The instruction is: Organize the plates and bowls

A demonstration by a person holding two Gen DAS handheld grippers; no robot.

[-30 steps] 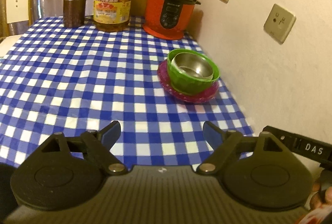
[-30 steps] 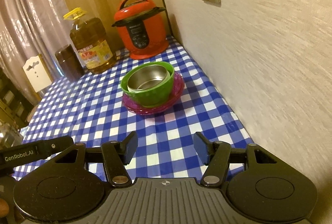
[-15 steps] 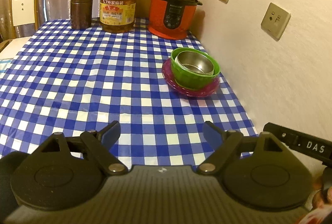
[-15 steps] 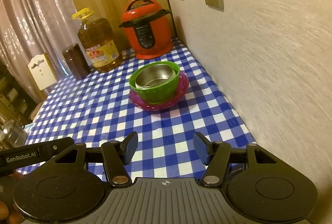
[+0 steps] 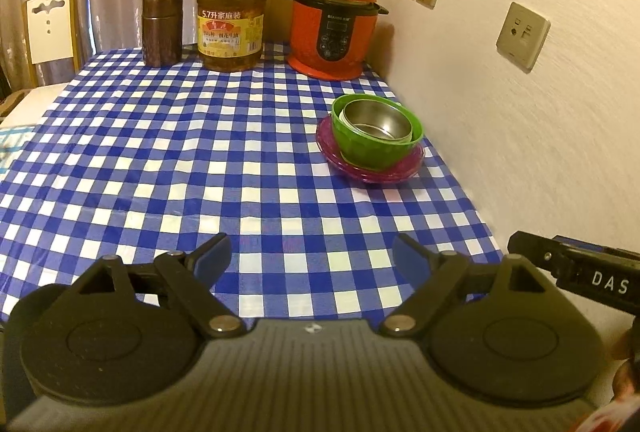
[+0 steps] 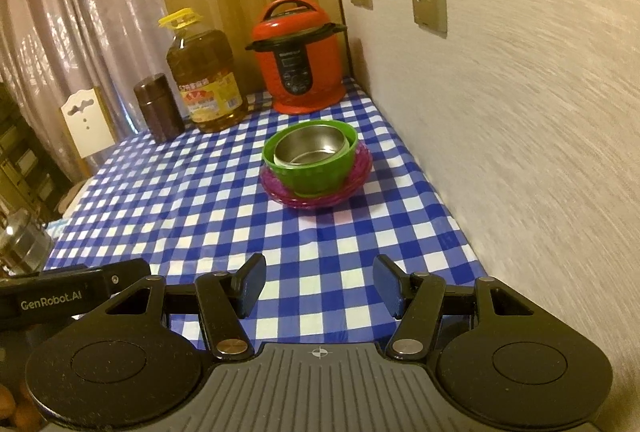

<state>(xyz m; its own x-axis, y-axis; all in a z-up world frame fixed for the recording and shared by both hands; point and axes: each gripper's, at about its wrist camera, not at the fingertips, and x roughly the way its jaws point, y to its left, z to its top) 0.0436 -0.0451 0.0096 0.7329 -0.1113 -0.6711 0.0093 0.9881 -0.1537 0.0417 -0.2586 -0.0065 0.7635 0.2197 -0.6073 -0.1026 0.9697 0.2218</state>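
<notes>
Left gripper (image 5: 312,256): black linkage arms, blue pads, brass-looking rivets, ribbed grey body; right gripper (image 6: 319,286) alike, seemingly lettered "DAS"

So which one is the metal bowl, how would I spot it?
Find the red cooker in the table's far corner by the wall. Nearer along that wall, a pink plate carries a green bowl. The metal bowl nests inside, the only shiny silver piece.

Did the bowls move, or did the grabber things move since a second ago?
The grabbers moved, not the bowls. Both the left gripper and right gripper backed away from the stack, so it looks smaller and farther off. Both are open and empty, as before. The metal bowl still sits in the green bowl on the pink plate, and the red cooker and oil bottle stayed put.
</notes>
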